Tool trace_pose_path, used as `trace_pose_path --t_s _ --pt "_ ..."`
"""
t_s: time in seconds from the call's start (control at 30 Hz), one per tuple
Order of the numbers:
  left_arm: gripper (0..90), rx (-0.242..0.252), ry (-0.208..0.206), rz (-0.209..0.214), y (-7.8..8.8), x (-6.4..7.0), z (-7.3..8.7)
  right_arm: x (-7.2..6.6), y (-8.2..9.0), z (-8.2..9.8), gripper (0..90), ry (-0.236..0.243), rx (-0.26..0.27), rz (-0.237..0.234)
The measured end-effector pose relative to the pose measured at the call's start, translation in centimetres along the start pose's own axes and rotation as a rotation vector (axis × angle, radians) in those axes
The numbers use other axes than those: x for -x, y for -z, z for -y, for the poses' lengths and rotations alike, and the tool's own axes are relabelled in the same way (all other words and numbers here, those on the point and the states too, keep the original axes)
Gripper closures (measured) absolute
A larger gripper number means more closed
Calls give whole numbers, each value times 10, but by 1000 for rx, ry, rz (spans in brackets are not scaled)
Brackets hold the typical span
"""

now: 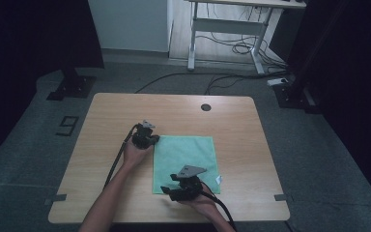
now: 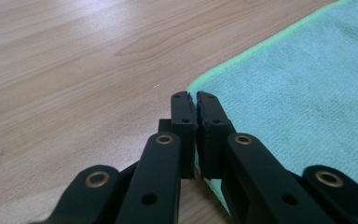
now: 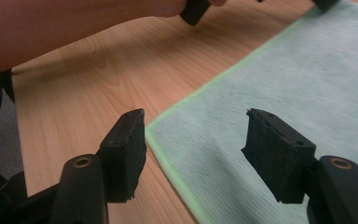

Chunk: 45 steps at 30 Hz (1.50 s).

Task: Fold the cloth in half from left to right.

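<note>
Your green cloth (image 1: pixel 186 162) lies flat on the wooden table (image 1: pixel 116 111), a little toward the near edge and close to the middle of its width, with its edges running roughly square to the table's edges. Your left gripper (image 1: pixel 150 140) sits at the cloth's far left corner, and in the left gripper view (image 2: pixel 194 100) its jaws are pressed together on the cloth's light green hem right at that corner, so you hold the corner pinched. Your right gripper (image 1: pixel 166 190) is at the cloth's near left corner, close to the table's near edge. In the right gripper view (image 3: pixel 193 135) its jaws stand wide apart, with the corner of the cloth lying between them and neither pad touching it. The cloth's right side lies untouched.
</note>
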State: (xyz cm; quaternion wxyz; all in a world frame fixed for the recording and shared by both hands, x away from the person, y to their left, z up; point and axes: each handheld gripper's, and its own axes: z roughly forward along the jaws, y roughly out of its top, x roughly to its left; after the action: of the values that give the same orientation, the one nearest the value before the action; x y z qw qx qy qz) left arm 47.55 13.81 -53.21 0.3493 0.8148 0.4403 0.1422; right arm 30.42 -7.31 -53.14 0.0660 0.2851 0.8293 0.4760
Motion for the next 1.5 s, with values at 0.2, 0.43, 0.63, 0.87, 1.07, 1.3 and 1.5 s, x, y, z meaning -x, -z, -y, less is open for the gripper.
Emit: trace_pose_path --t_s 0.2,0.43,0.63,0.87,1.07,1.3,1.5 --pt "866 1 4 3 -1 2 -1 -8 -16 -3 416 16 -19 -18" --pt "866 -4 9 10 -2 4 -1 -17 -31 -1 412 51 -63 -2" --pt "865 -3 9 12 -2 5 -2 -23 -39 -2 413 80 -83 14" --pt "864 -3 7 14 0 6 -2 -28 -47 -1 445 132 -119 73" --pt "862 -5 11 18 1 6 -2 -28 -46 -2 546 133 -122 107" --pt "863 3 18 22 5 7 -3 -21 -42 -3 737 95 -128 131" --pt "865 13 18 35 10 9 -5 -11 -34 0 831 32 -109 96"
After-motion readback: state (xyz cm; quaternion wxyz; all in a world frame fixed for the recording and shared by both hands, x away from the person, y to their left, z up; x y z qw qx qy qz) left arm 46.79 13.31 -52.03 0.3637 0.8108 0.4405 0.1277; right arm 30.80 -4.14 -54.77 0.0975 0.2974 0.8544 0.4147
